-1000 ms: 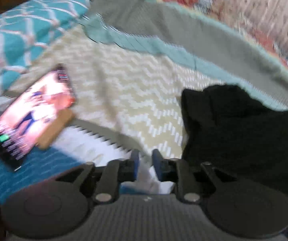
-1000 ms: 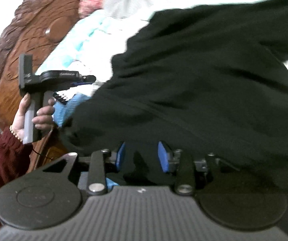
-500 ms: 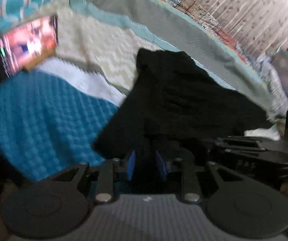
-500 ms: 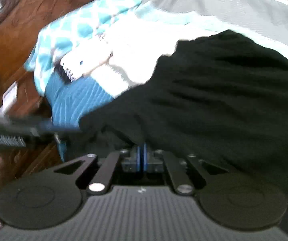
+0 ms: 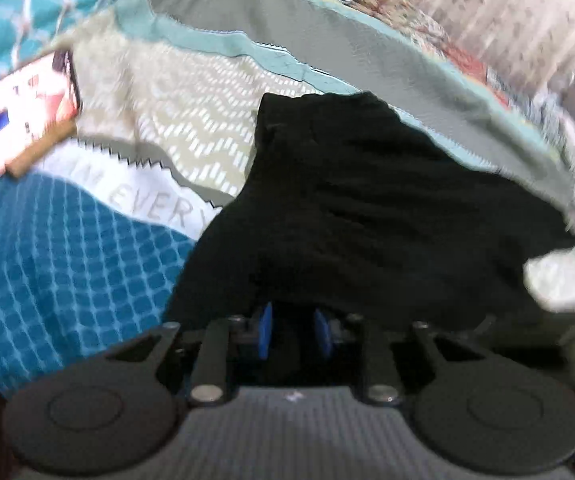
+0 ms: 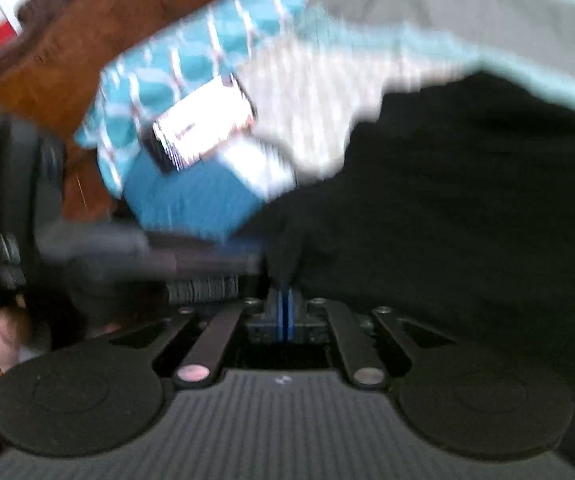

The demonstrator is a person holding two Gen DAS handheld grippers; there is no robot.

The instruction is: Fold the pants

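Your right gripper (image 6: 286, 312) has its blue pads pressed together on a pinch of the black pants (image 6: 467, 200), and your left gripper (image 5: 294, 334) holds its fingers narrow with dark cloth of the same near edge between them. The pants lie on the bedspread (image 5: 67, 272), running away from both sets of fingers toward the far side. Since both hands sit on that near edge, side by side, the fold probably wants it carried forward along the garment's length.
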